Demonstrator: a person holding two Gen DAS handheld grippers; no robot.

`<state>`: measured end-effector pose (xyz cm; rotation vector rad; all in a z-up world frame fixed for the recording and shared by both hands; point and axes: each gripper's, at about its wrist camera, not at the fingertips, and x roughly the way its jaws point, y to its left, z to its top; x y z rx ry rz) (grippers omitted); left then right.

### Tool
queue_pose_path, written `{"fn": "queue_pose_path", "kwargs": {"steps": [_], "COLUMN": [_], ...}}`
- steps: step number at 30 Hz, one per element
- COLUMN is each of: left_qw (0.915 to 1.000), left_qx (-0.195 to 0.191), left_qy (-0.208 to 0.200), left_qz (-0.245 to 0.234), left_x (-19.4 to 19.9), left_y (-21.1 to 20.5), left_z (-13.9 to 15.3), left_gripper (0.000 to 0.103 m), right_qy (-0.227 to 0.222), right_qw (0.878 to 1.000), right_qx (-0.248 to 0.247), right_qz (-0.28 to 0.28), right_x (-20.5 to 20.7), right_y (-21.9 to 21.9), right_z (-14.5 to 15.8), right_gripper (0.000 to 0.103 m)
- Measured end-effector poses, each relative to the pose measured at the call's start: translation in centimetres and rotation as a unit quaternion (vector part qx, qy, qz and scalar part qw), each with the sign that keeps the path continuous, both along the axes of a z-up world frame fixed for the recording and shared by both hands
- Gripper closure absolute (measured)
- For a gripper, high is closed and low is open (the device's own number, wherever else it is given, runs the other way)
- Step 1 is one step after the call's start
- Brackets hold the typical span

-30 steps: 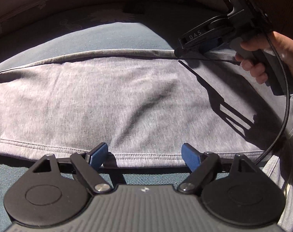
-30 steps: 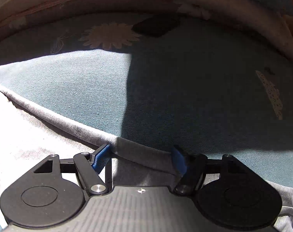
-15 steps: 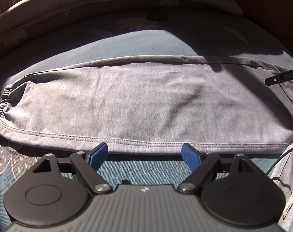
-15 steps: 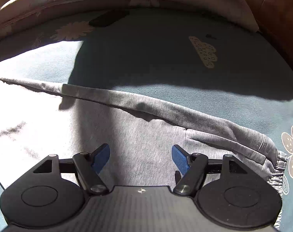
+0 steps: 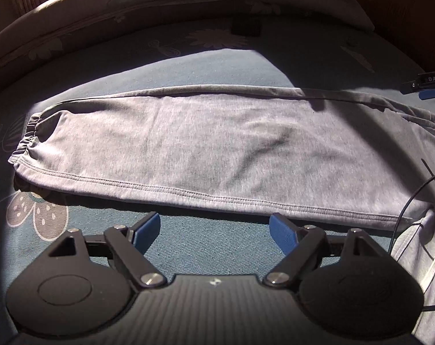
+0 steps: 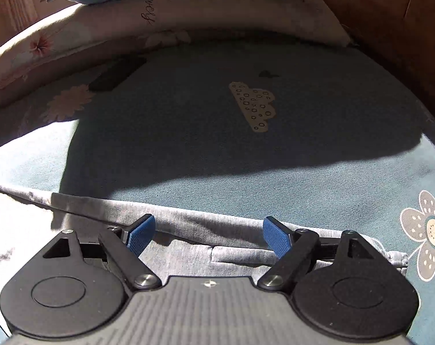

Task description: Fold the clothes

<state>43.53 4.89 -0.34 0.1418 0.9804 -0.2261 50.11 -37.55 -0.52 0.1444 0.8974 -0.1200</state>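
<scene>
A grey garment (image 5: 217, 149) lies flat and long across the teal flowered bedsheet (image 5: 188, 66), with a gathered elastic end at the left and another at the right. My left gripper (image 5: 214, 221) hovers open just short of the stitched near hem, with only sheet between its blue pads. My right gripper (image 6: 209, 224) is over the far folded edge of the garment (image 6: 182, 256) near its right elastic end. Its jaws are opening; the cloth edge lies under the gap and the pads do not press on it. The right gripper's tip (image 5: 427, 86) shows at the right edge of the left wrist view.
Pillows (image 6: 217, 14) are stacked along the far side of the bed. A dark flat object (image 5: 246, 27) lies on the sheet near them. Brown wooden furniture (image 6: 404, 28) stands at the right. A black cable (image 5: 404, 215) and pale cloth (image 5: 418, 258) are at the near right.
My left gripper has drawn back and up from the hem, so the whole garment shows. My right gripper slid right along the far edge, and its jaws widened off the fold.
</scene>
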Motion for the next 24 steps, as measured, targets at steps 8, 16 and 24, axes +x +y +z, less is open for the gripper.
{"fn": "queue_pose_path", "kwargs": {"steps": [8, 16, 24], "left_qw": [0.9998, 0.9991, 0.9940], "left_qx": [-0.003, 0.007, 0.023], "left_qy": [0.004, 0.004, 0.025], "left_qz": [-0.020, -0.042, -0.104], "left_x": [-4.0, -11.1, -17.3], "left_y": [-0.9, -2.7, -7.5], "left_z": [2.2, 2.2, 0.6], "left_gripper": [0.020, 0.020, 0.020], "right_qy": [0.023, 0.087, 0.121], "right_qw": [0.990, 0.961, 0.936], "right_qx": [0.001, -0.025, -0.093], "right_qz": [0.137, 0.260, 0.316], "right_x": [-12.1, -23.1, -29.9], "right_y": [5.7, 14.3, 15.6], "right_z": [5.1, -1.2, -5.9], "right_gripper": [0.017, 0.017, 0.017]}}
